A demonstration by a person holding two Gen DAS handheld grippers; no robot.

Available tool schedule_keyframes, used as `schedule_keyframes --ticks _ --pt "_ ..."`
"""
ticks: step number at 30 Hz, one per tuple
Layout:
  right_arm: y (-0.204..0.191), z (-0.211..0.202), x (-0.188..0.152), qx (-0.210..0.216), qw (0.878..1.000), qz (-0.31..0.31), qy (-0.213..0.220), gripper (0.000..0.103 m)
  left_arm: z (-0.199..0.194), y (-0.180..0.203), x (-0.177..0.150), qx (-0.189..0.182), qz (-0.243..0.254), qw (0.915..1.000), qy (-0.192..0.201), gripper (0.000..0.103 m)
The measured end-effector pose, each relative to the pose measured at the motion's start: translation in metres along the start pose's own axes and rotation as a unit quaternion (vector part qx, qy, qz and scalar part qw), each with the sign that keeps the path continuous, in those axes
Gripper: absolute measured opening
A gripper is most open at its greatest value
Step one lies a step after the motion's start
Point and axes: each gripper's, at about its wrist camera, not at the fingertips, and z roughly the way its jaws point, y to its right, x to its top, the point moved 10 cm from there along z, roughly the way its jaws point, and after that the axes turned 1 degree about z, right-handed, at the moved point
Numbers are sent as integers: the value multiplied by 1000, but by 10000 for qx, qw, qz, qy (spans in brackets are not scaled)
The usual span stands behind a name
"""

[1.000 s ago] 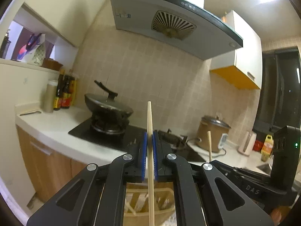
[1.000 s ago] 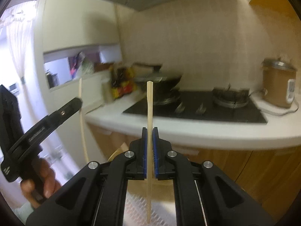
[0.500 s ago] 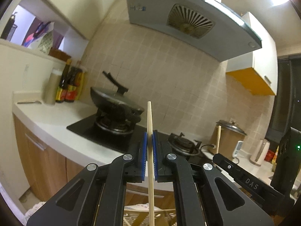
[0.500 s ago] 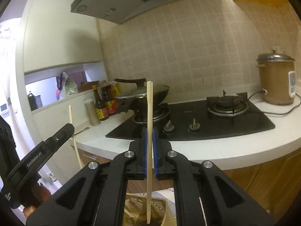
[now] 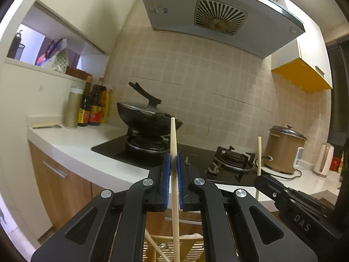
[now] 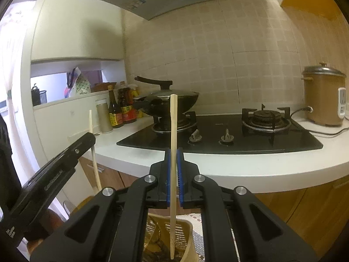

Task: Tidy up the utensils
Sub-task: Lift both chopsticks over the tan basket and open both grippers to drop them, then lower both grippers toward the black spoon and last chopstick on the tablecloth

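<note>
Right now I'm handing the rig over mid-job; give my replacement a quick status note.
Left gripper: shut on a chopstick, held upright.
Right gripper: shut on a second chopstick, upright, its lower tip over the slotted utensil basket below.
Done: both chopsticks picked up.
Left: lower each into the basket and release; neither is let go yet.

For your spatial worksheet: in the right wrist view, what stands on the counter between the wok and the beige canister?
Dark sauce bottles with red and yellow labels stand between the wok and the canister, seen in the right wrist view.
</note>
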Motion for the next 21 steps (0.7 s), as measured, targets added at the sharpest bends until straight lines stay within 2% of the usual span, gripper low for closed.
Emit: schedule_keyframes --ticks 3,9,11,12,13,15,17,19,21 --pt "-3 -4 -6 -20 9999 -133 31 4 -9 -4 -1 248 112 9994 206 4" --pt "-9 -12 -18 26 9997 -243 11 4 -16 -9 -10 276 103 9995 97 5" --pt "-7 -23 -17 -152 9993 -327 124 5 -21 -10 -11 259 144 9995 70 18" --pt "-8 -26 -17 -125 9993 -347 102 5 -25 -10 -10 251 181 9995 71 29" --pt "-8 -27 -18 -81 9994 -335 64 5 -29 -9 -9 234 210 9995 76 33" --pt "-6 -34 -19 -1 9997 -224 -39 5 -37 -10 -5 174 256 9995 48 33" --pt "-3 -40 -22 30 9998 -135 -134 11 -47 -12 -1 40 227 9997 -54 34" --pt "-1 -48 -24 31 9997 -78 -207 29 -56 -14 1 -61 212 9996 -181 35" --pt "-1 -57 -25 41 9996 -59 -281 31 -65 -18 3 -118 150 9994 -293 35"
